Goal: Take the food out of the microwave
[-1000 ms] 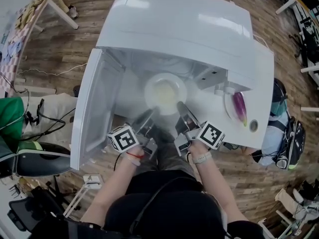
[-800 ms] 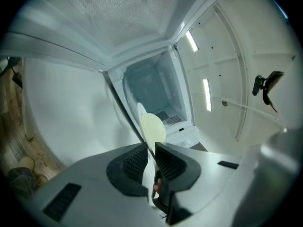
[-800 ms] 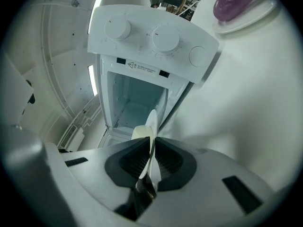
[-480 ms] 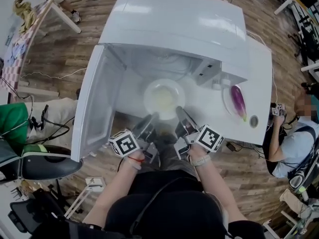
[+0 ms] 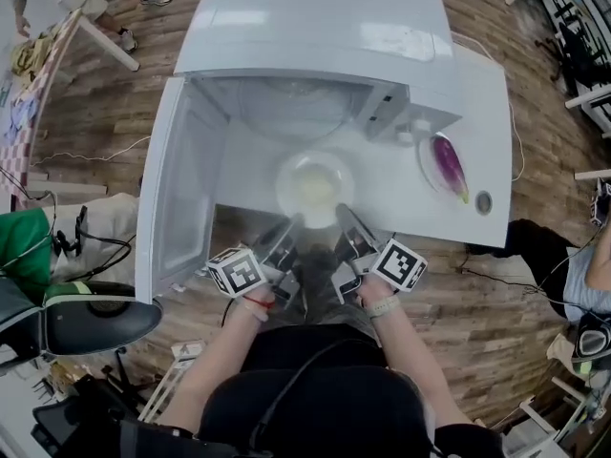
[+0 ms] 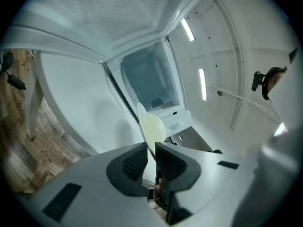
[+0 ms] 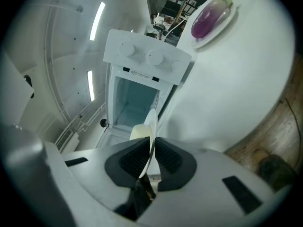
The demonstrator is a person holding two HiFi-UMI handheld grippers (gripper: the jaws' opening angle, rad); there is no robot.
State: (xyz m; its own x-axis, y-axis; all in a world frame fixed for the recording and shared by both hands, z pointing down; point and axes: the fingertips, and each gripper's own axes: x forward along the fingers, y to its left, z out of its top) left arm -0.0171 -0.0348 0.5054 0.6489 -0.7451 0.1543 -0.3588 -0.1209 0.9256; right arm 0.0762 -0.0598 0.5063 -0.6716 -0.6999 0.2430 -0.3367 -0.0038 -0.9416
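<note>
Both grippers are on the white plate (image 5: 284, 174) now, one at each side of its near rim. The left gripper (image 5: 289, 227) has its jaws narrowed onto the edge, and its own view shows the thin rim pinched between the ribbed pads. The right gripper (image 5: 346, 221) is doing the same, with its jaws clamped close on the rim at the other side. The pale yellow food (image 5: 315, 187) sits in the middle of the plate. The plate is clear of the microwave (image 5: 315, 27), out in front of the open cavity and above the white table (image 5: 396, 208). The microwave door (image 5: 177, 208) stands swung wide to the left. Over on the right of the table, well apart from the action, a purple eggplant (image 5: 447, 163) lies on a small dish (image 5: 426, 156). Wooden floor (image 5: 95, 113) shows all around
</note>
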